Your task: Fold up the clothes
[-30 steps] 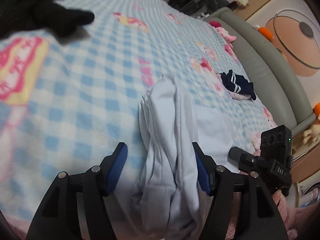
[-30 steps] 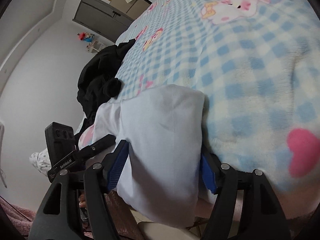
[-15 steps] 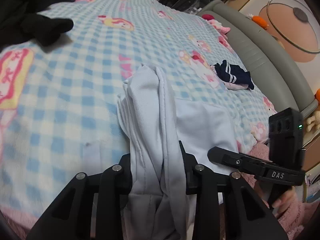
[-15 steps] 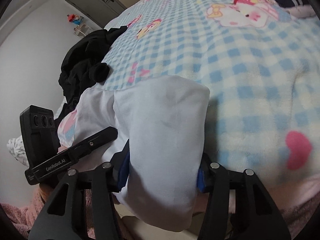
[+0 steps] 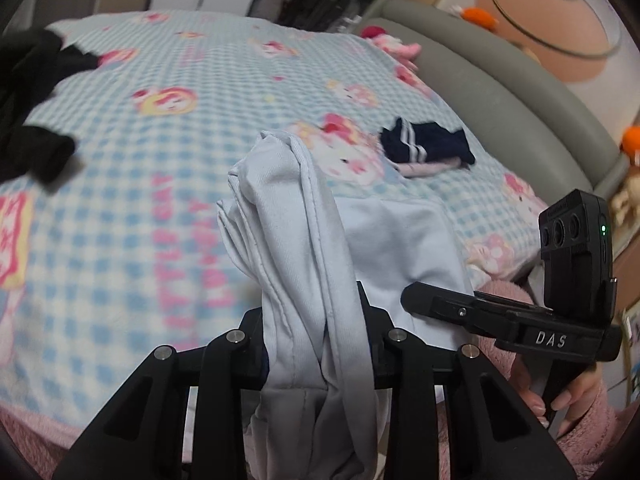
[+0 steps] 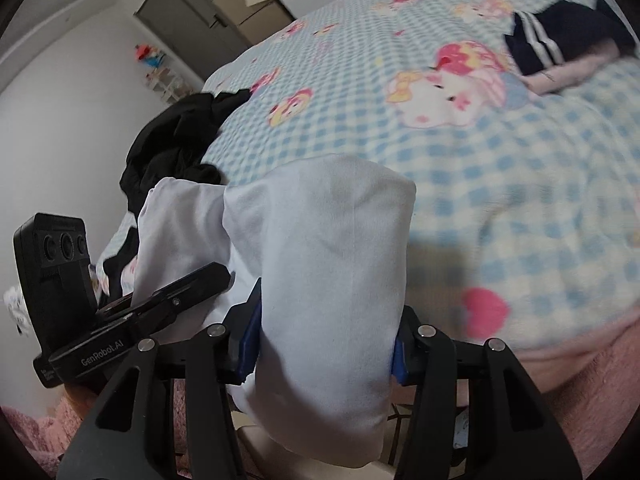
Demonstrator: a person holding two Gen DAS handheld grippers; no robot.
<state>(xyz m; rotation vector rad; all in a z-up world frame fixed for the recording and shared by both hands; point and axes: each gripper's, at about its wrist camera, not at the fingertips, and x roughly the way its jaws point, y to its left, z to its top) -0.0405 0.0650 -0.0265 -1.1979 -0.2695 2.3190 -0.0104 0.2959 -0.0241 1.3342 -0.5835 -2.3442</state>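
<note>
Wide stretch of blue checked blanket (image 5: pixel 120 216) lies open beyond both grippers, running to the far edge of the bed, with the grey padded bed frame (image 5: pixel 532 100) curving along the right side in the left wrist view. The pale blue garment (image 5: pixel 304 248) is at the near edge of the bed, bunched into long folds, its far end lifted above the blanket. Left gripper (image 5: pixel 316 344) has its jaws pinched tight on the gathered folds, cloth spilling down between the black arms. Right gripper (image 6: pixel 324 344) has its jaws clamped on a broad, smooth fold of the same garment (blue pads just showing at each side of the cloth). Around it: a small navy garment with white stripes (image 5: pixel 428 146) lying on a bit of pink cloth, to the far right, well apart from the pale one; a heap of black clothes (image 5: pixel 28 108) at the far left edge of the bed, near the pale garment's left end in the right wrist view. Both grippers point down at a slant toward the bed. A hand (image 5: pixel 560 396) in a fluffy pink sleeve (image 5: pixel 588 436) grips the right gripper's handle at near right.
</note>
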